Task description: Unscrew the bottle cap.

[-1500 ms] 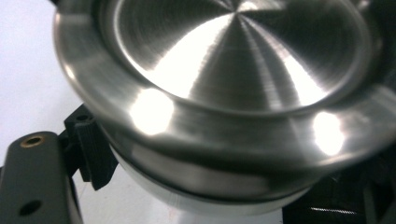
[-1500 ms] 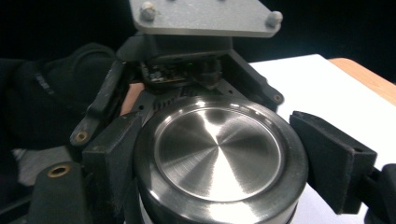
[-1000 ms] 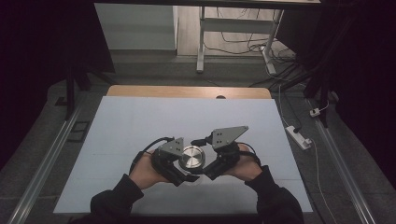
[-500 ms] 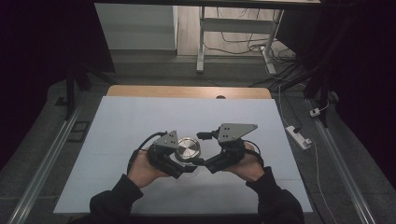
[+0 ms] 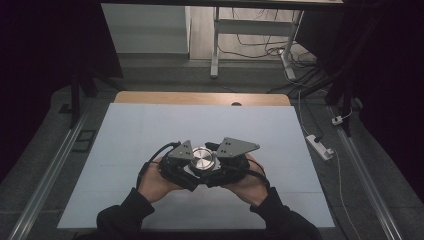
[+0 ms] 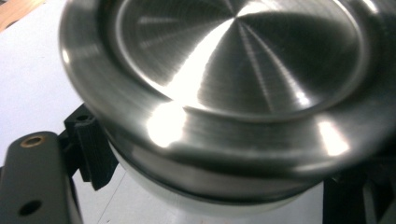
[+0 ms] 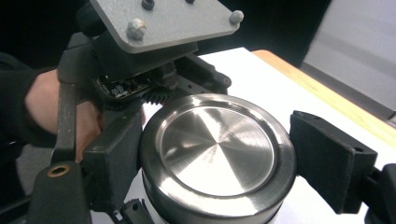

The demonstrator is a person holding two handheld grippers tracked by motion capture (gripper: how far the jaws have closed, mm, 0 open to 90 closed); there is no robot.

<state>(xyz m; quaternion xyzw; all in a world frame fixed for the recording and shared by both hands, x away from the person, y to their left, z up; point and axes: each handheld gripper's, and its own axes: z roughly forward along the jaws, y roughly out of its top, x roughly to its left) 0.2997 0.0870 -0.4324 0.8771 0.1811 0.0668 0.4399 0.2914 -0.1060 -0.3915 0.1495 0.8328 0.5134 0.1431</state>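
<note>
Round steel container (image 5: 202, 159) over the near middle of the white table (image 5: 150, 130), clamped between left gripper (image 5: 186, 169) and right gripper (image 5: 220, 170), right jaws just closing onto its lid.

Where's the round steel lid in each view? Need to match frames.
High view: steel lid low centre, between the two grippers.
Left gripper view: steel lid very close, across the upper frame.
Right gripper view: steel lid centre, between the black jaws.
Shared landmark: white tabletop, also at and.
</note>
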